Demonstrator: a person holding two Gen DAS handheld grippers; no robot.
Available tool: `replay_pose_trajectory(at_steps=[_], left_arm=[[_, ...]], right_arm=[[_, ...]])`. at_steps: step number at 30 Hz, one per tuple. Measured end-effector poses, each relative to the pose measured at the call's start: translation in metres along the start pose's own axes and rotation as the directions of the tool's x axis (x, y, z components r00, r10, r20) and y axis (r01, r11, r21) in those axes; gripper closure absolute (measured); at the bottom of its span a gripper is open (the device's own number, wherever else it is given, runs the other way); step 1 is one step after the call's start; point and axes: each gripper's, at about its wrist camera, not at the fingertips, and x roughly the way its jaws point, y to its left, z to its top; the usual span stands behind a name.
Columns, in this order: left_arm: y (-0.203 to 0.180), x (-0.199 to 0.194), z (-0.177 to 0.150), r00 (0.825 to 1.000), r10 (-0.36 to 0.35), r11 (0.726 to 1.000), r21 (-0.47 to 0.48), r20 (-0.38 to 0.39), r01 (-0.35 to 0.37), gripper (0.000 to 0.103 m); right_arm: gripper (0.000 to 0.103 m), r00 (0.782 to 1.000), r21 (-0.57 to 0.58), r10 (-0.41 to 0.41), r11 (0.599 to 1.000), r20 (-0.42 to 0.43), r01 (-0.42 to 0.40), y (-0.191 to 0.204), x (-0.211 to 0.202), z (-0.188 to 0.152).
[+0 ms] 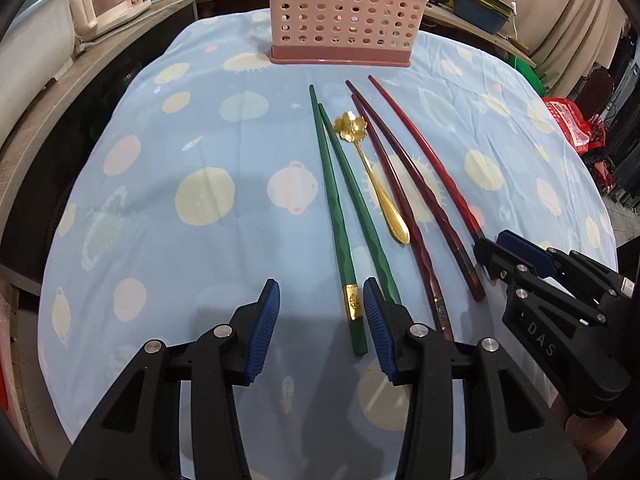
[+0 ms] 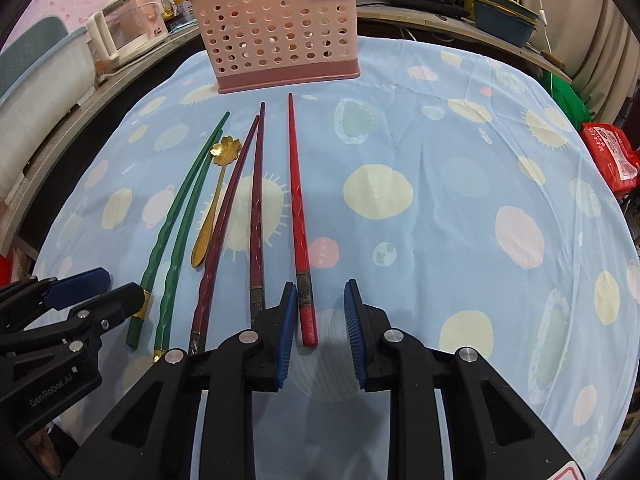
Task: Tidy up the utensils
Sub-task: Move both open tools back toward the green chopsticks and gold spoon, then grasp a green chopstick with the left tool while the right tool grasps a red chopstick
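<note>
Green lacquer sits nearest our left gripper (image 1: pixel 320 328) in the left wrist view: 2 green chopsticks (image 1: pixel 336 200) lie side by side on the blue patterned cloth (image 1: pixel 160 200), their thick gold-banded ends reaching back between and under our wide-spread blue pads (image 1: pixel 262 332), which hold nothing. Just right of them lies a gold spoon (image 1: pixel 376 176) with a flower-shaped bowl pointing away from us, then 2 dark maroon chopsticks (image 1: pixel 404 200) and 1 red chopstick (image 1: pixel 424 152) farther right, its butt close to the right gripper (image 1: pixel 500 252). Straight ahead and well beyond the tips stands the pink perforated holder (image 1: pixel 344 12).

From the right wrist view, our right gripper (image 2: pixel 320 332) is also spread wide and empty, with the red chopstick (image 2: pixel 298 208) running forward from between the pads (image 2: pixel 286 336), its butt touching or nearly touching the left one. The maroon pair (image 2: pixel 256 200), the spoon (image 2: pixel 212 208) and the green pair (image 2: pixel 176 216) fan off to our left, toward the left gripper (image 2: pixel 80 292). The holder (image 2: pixel 280 28) stands ahead and slightly left, with something already in its lower end compartment.

We judge all of these light, stiff and slick; the thin round shafts will likely roll on the soft cloth. We would take each chopstick at its thick, ridged or banded end, and the spoon at mid-handle, gripping firmly.
</note>
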Motion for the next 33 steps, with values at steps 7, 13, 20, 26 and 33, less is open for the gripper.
replay_pose_trajectory(at_steps=[7, 13, 20, 26, 33], left_arm=[[0.002, 0.004, -0.005, 1.000, -0.016, 1.000, -0.009, -0.019, 0.015, 0.062], [0.004, 0.004, -0.006, 1.000, -0.014, 1.000, -0.018, -0.017, 0.014, 0.067], [0.013, 0.002, -0.007, 1.000, -0.026, 0.999, -0.044, -0.014, 0.025, 0.096], [0.015, -0.005, -0.005, 1.000, -0.016, 0.999, -0.039, 0.005, 0.016, 0.096], [0.024, -0.038, 0.009, 0.992, 0.035, 0.999, -0.038, 0.117, -0.031, 0.096]], right_arm=[[0.083, 1.000, 0.000, -0.001, 1.000, 0.000, 0.001, 0.000, 0.001, 0.000], [0.088, 1.000, -0.005, -0.001, 1.000, 0.000, 0.001, 0.000, 0.001, -0.001], [0.095, 1.000, -0.007, 0.007, 1.000, -0.003, -0.007, 0.000, 0.001, -0.001], [0.096, 1.000, -0.008, 0.021, 1.000, 0.013, -0.021, 0.000, -0.009, 0.001], [0.096, 0.995, 0.000, 0.043, 0.999, 0.090, -0.043, -0.002, -0.041, 0.017]])
